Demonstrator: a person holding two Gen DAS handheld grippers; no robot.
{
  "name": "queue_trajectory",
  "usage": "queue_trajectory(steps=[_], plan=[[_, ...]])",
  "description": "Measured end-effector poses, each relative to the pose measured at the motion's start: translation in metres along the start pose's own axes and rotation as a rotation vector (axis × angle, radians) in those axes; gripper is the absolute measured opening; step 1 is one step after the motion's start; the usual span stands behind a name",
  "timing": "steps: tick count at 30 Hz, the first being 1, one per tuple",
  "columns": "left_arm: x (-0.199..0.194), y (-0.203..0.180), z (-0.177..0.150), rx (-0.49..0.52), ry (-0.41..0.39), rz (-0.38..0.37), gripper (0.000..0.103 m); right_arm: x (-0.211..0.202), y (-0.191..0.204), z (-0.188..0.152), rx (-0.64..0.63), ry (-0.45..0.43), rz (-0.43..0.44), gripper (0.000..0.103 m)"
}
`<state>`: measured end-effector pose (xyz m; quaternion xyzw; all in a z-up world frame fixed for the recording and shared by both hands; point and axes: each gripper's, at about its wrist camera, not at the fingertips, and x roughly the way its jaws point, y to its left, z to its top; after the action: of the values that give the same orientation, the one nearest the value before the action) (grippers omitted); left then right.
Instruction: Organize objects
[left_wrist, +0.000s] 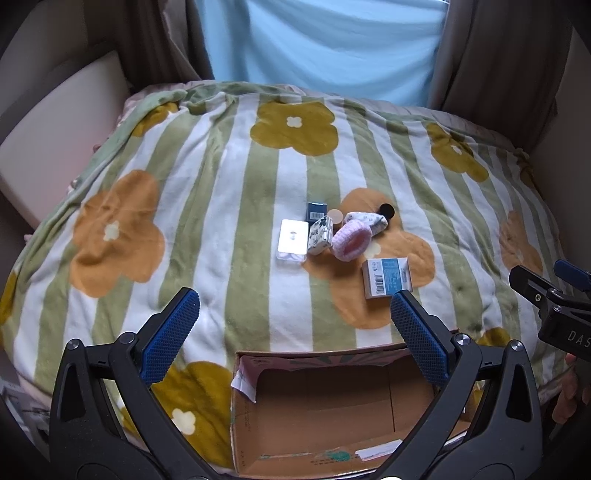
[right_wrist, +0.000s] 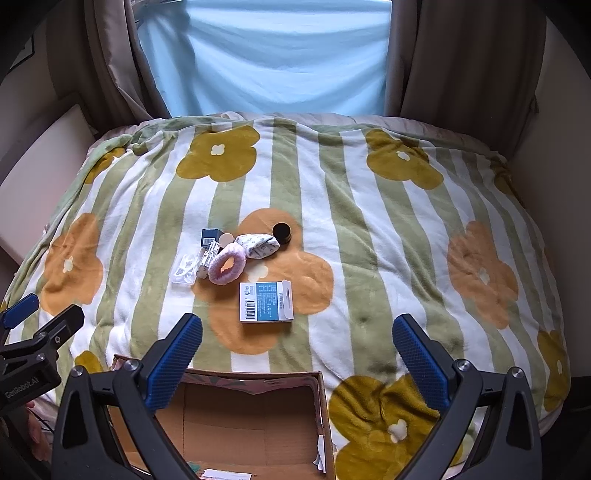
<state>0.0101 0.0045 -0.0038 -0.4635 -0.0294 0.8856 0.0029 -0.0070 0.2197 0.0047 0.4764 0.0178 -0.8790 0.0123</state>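
Hovering spread and empty over the cardboard box (left_wrist: 325, 406), the left gripper (left_wrist: 295, 325) risks snagging blanket beyond it. From the right wrist, the right gripper (right_wrist: 297, 350) gapes empty; the blue-white carton (right_wrist: 266, 302) beyond the box could slide on plush.

White lettering "GenRobot.AI" is printed on the black body of the left gripper (right_wrist: 35, 332), seen at the edge of the right wrist view. The right gripper (left_wrist: 554, 291) shows the letters "DAS", cut off. Beyond the cardboard box (right_wrist: 321, 398), the blue-and-white carton (right_wrist: 266, 302) bears a barcode; its print is too small to read.
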Motion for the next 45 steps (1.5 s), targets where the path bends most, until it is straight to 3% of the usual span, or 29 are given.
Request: queue_trajectory(steps=[6,10,19,33,38,45], plan=[[-0.015,-0.010,0.009,0.013,-0.016,0.015,0.103,-0.014,-0.013,0.009,0.007,-0.016,0.038,0.102],[-0.016,-0.012,0.013,-0.022,-0.012,-0.025,0.103,-0.023,-0.021,0.017,-0.012,-0.035,0.043,0.102],[0.013,-0.002,0.027,-0.027,0.025,-0.061,0.103,-0.011,-0.033,0.027,-0.034,-0.026,0.044,0.102],[0.114,0.012,0.066,0.069,0.118,-0.071,0.103,0.064,-0.028,0.072,0.058,0.061,0.157,0.103],[0.167,0.014,0.073,0.093,0.181,-0.096,0.103,0.112,-0.021,0.085,0.141,0.126,0.237,0.103],[0.236,0.013,0.070,0.156,0.273,-0.114,0.098,0.184,-0.016,0.096,0.272,0.201,0.283,0.103]])
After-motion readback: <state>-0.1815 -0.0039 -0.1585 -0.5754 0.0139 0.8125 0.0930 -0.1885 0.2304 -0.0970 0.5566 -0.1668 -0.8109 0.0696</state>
